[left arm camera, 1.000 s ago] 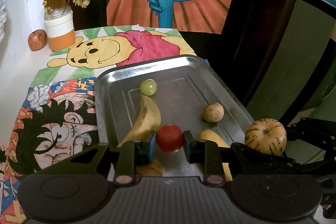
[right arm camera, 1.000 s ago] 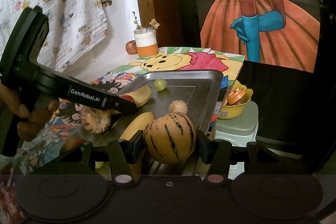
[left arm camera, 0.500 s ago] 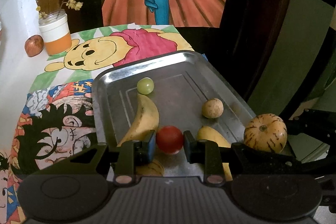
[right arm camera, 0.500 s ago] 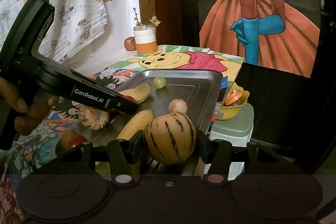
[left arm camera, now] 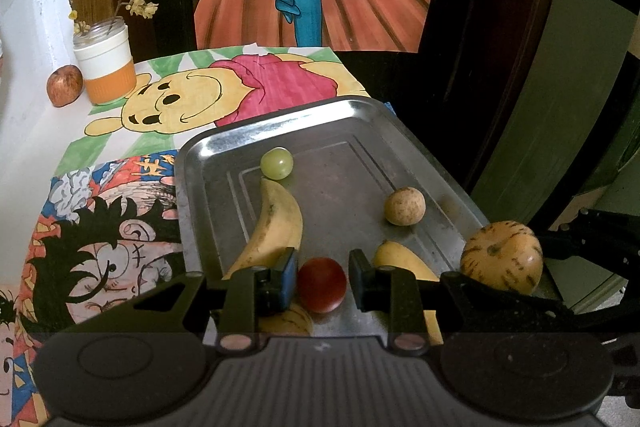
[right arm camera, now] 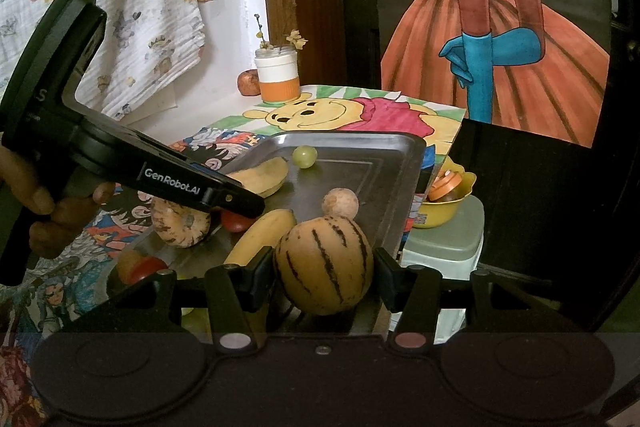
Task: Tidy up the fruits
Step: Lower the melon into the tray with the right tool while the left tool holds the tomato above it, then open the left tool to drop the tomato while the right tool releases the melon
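Observation:
A steel tray [left arm camera: 352, 111] holds a green grape [left arm camera: 277, 163], a banana [left arm camera: 276, 227], a second banana [left arm camera: 400, 259] and a round brown fruit [left arm camera: 404, 206]. My left gripper [left arm camera: 322, 281] is shut on a small red fruit [left arm camera: 322, 287] low over the tray's near end. A striped yellow melon [left arm camera: 288, 321] lies partly hidden under it. My right gripper [right arm camera: 324, 273] is shut on another striped melon [right arm camera: 324, 265], held just above the tray's [right arm camera: 404, 195] near right corner. In the right wrist view the left gripper [right arm camera: 240, 207] reaches in from the left.
A white and orange jar with twigs [left arm camera: 105, 67] and a reddish apple [left arm camera: 64, 91] stand at the table's far left. A yellow bowl [right arm camera: 446, 203] sits on a grey lidded box [right arm camera: 444, 247] right of the table. A person's hand [right arm camera: 60, 215] grips the left handle.

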{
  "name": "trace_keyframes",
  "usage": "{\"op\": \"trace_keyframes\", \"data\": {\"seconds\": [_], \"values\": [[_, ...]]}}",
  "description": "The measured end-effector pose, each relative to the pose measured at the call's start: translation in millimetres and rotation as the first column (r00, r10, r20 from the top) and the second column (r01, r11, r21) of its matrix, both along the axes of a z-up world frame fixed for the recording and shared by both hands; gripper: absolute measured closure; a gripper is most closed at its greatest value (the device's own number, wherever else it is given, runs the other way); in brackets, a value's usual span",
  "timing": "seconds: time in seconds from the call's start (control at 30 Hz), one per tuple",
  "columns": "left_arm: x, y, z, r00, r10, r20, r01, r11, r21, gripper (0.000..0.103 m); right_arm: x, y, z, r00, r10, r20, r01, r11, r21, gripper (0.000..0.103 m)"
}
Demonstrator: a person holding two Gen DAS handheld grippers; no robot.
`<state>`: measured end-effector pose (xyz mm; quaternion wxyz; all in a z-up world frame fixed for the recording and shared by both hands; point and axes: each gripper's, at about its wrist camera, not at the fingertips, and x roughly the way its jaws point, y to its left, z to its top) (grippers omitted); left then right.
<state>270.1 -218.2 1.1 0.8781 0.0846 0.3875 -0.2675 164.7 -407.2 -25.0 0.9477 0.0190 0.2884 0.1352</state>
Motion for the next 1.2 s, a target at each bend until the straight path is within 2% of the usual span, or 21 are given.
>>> {"op": "trace_keyframes", "data": {"seconds": [0.47, 0.7, 1.03, 1.2], "values": [[-0.2, 1.0, 0.3, 1.000, 0.003, -0.003, -0.003, 1.000, -0.004, 0.072, -1.1, 1.1, -1.4, 1.000, 0.003, 0.003, -0.003, 1.000, 0.001, 0.047], [-1.2, 1.2, 1.2, 1.000, 0.009, -0.007, -0.009, 1.000, -0.007, 0.068, -4.4, 0.2, -1.2, 1.000, -0.011, 0.004, 0.011, 1.000, 0.008, 0.044], [-4.7, 2.7, 3.2, 1.000, 0.017, -0.006, -0.017, 1.000, -0.017, 0.059, -7.9, -1.5, -2.7, 0.999, -0.035, 0.002, 0.035, 0.999, 0.004, 0.035], [-6.9, 3.4, 6.4, 1.000, 0.020, 0.002, -0.020, 0.999, -0.026, 0.047, -9.3, -1.8, -3.0, 0.999, -0.047, 0.002, 0.047, 0.999, 0.005, 0.032]]}}
